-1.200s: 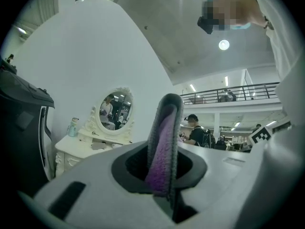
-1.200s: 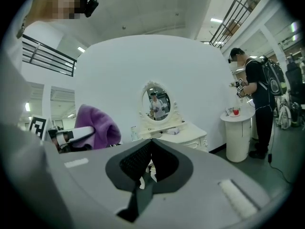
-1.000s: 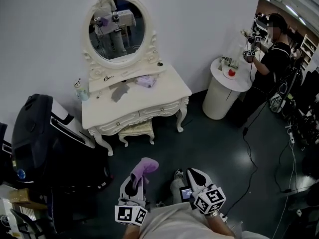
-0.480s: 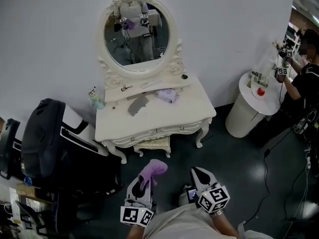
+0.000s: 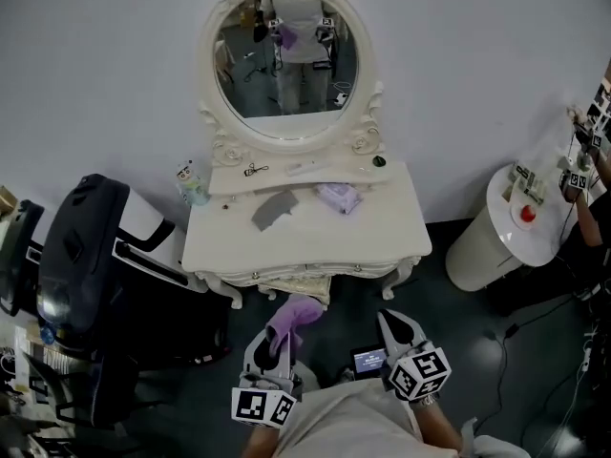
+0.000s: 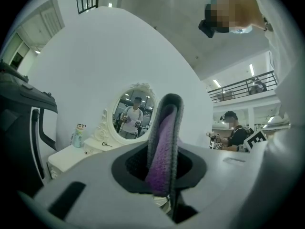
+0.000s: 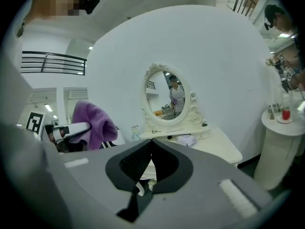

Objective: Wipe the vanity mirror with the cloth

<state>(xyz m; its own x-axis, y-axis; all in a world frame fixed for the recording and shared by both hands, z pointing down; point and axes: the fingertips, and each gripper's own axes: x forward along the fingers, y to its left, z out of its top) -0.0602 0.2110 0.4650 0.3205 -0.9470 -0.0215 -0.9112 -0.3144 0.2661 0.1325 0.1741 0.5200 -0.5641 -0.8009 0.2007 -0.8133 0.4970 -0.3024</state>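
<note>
An oval vanity mirror (image 5: 291, 60) in an ornate white frame stands on a white dressing table (image 5: 382, 227) against the wall; the mirror (image 6: 129, 118) also shows far ahead in the left gripper view, and the mirror (image 7: 167, 98) in the right gripper view. My left gripper (image 5: 277, 346) is low in the head view, in front of the table, shut on a purple cloth (image 5: 294, 313) that sticks up between its jaws; the cloth (image 6: 162, 147) fills the left gripper view's centre. My right gripper (image 5: 396, 330) is beside it, shut and empty. The cloth (image 7: 93, 123) shows left in the right gripper view.
A grey cloth (image 5: 274, 208), a lilac cloth (image 5: 339, 197), a small bottle (image 5: 191, 181) and small items lie on the table. A stool (image 5: 291, 289) sits under it. A black suitcase (image 5: 81, 246) stands left. A round white stand (image 5: 511, 232) and a person (image 5: 597, 184) are right.
The view has shifted so the vanity table sits centred and closer. Both grippers stay low, slightly nearer the table; the left still holds the purple cloth.
</note>
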